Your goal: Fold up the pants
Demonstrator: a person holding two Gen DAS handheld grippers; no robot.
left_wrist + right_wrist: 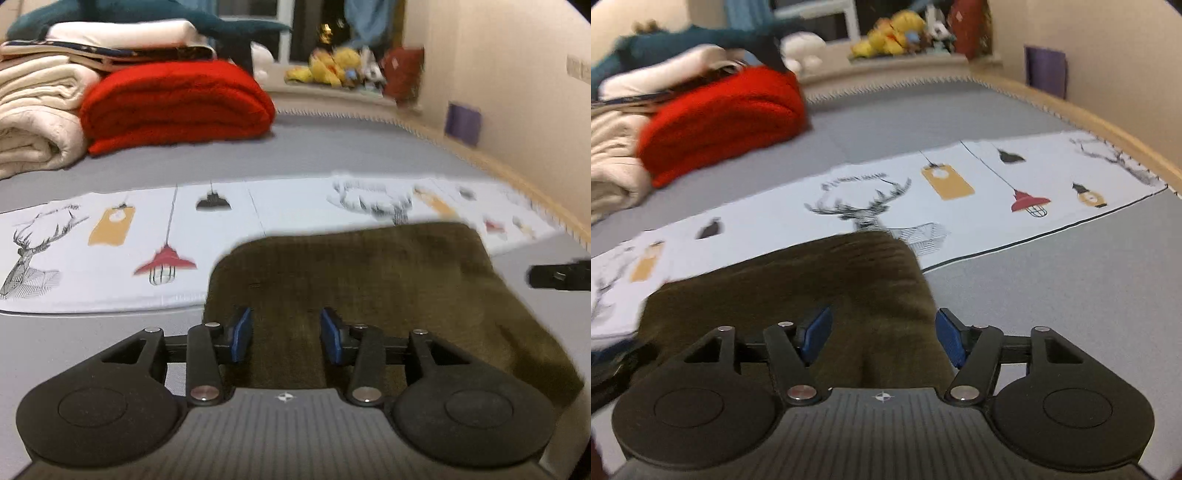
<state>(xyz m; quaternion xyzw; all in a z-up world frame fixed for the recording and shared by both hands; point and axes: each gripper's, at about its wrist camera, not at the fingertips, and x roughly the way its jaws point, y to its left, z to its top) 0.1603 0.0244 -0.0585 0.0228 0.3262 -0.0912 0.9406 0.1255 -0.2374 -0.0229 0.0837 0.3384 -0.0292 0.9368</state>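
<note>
Blue pads (240,334) of the left hand-held gripper (286,334) are seen spread apart over the near edge of the pants (369,288), with dark olive cloth lying beneath and between them; no pinch on the fabric can be made out. In the other view the right hand-held gripper (882,338) is likewise held with its jaws wide, one blue pad (818,330) over the cloth and the other at the right-hand edge of the pants (820,295), and whether that pad touches the fabric cannot be told. At the right margin of the left view a blurred dark piece of the right hand-held gripper is visible beside the pants.

The pants are seen folded into a compact block on the bed (332,155), near its front edge, lying partly on the grey cover and partly on a white printed cloth (110,251) that is spread across the bed in a band. Deer heads, hanging lamps and yellow tags are printed on that cloth.

Further back, toward the far left corner of the bed, a folded red blanket (177,103) is stacked beside cream bedding (37,110), with white and dark folded items on top. Beyond the far edge, yellow soft toys (332,66) are lined up on a ledge, blurred.
</note>
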